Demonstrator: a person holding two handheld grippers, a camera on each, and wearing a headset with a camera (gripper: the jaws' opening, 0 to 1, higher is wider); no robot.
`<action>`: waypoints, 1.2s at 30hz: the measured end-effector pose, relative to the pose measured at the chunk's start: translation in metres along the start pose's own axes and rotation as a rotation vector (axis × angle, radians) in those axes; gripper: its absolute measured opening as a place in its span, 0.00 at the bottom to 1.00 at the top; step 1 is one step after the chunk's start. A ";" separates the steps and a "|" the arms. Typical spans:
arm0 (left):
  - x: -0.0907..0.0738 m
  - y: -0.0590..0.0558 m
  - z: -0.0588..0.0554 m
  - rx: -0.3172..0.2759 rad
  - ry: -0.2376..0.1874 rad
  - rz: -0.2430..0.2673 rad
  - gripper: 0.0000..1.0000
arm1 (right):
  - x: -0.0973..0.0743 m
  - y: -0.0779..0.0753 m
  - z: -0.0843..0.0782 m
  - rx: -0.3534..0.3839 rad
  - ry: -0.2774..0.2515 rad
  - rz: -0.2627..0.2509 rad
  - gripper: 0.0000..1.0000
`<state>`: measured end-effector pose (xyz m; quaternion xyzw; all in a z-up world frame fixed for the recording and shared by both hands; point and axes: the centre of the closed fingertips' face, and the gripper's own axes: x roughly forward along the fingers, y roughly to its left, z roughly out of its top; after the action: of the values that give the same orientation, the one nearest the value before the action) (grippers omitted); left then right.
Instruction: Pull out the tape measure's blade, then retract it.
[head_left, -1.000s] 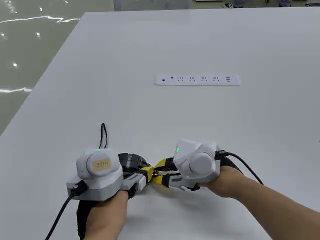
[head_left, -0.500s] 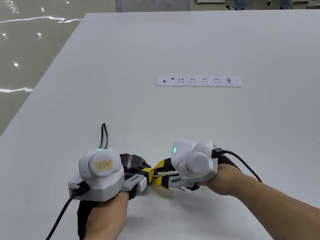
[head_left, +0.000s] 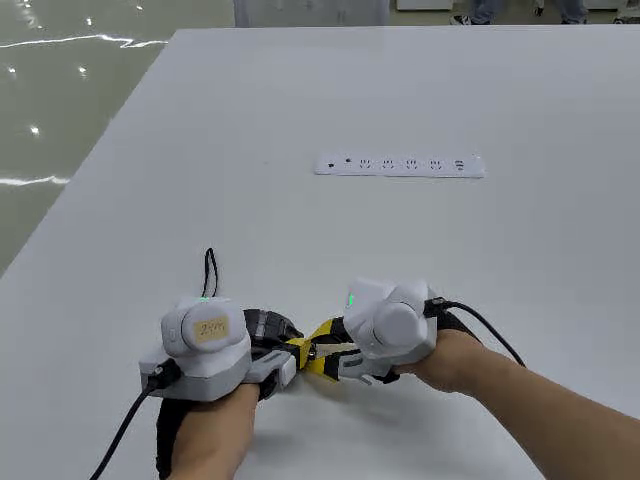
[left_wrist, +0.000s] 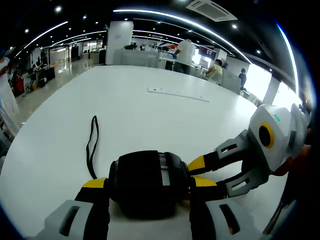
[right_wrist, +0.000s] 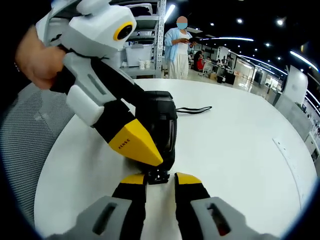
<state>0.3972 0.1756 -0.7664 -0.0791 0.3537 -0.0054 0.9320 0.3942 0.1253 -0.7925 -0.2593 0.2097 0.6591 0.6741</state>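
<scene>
White, smooth tabletop (head_left: 300, 100) carries everything. L gripper (left_wrist: 149, 181), white body w/ black jaws and yellow tips, is closed on a black, rounded plastic tape measure (left_wrist: 145, 172). One jaw touches each side, and the case sits on the tabletop betw. them, right at the jaw tips. R gripper (right_wrist: 160, 179), same build, points at the L gripper from the opposite side. Its jaws are drawn close together and pinch a small black end tab (right_wrist: 158, 176) at the tape measure's lower front edge. That tab sits tight against the case, directly ahead of the R jaw tips. In the R gripper view one yellow tip of the L gripper lies across the near face of the case, just above the R jaws. In the head view both grippers meet tip to tip near the person's edge of the tabletop, each held in a hand (head_left: 455, 362), w/ a black cable trailing back from each. Thin black strap (left_wrist: 92, 145), a looped cord, lies flat on the tabletop beyond the L gripper, left of its jaws; its near end disappears behind the L jaw. Long white power strip (head_left: 400, 164) w/ a row of sockets lies well beyond both grippers, apart from everything else.
</scene>
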 end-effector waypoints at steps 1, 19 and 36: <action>0.000 0.000 0.000 0.001 0.000 -0.001 0.62 | 0.000 0.000 0.000 0.002 0.001 0.000 0.23; -0.004 -0.010 0.001 0.109 -0.010 -0.087 0.70 | -0.025 -0.013 -0.007 0.090 -0.026 -0.086 0.67; -0.015 -0.017 0.000 0.257 -0.032 -0.214 0.94 | -0.065 -0.021 -0.031 0.205 -0.041 -0.163 0.95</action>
<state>0.3868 0.1601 -0.7543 0.0035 0.3246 -0.1489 0.9341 0.4139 0.0553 -0.7741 -0.1916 0.2403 0.5825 0.7525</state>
